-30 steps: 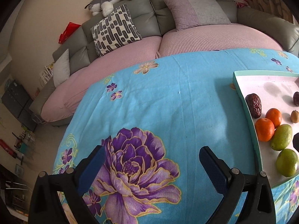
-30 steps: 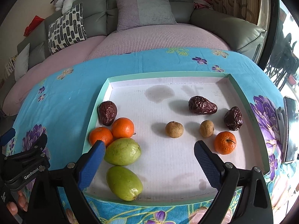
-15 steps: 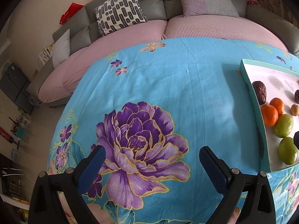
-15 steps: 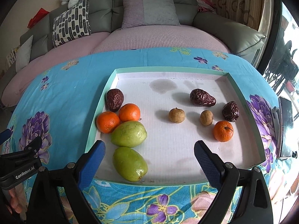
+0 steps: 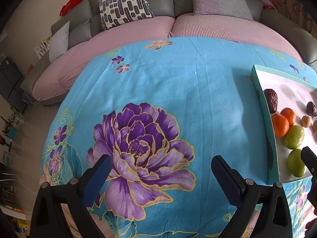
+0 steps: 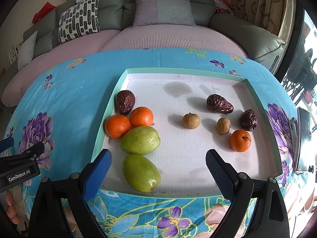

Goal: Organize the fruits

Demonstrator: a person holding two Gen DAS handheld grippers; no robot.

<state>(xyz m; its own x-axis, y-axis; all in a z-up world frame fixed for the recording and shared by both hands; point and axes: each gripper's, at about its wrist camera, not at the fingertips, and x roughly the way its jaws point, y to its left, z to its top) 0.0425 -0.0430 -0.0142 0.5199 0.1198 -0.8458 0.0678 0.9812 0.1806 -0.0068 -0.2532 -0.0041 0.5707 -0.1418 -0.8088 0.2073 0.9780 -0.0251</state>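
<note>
Hovering wide open and empty: right gripper over tray, left gripper over cloth. Half sorted; lone orange likely next.

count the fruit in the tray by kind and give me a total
Dried red dates: 3
Oranges: 3
Green fruits: 2
Small brown round fruits: 2
Total: 10
</note>
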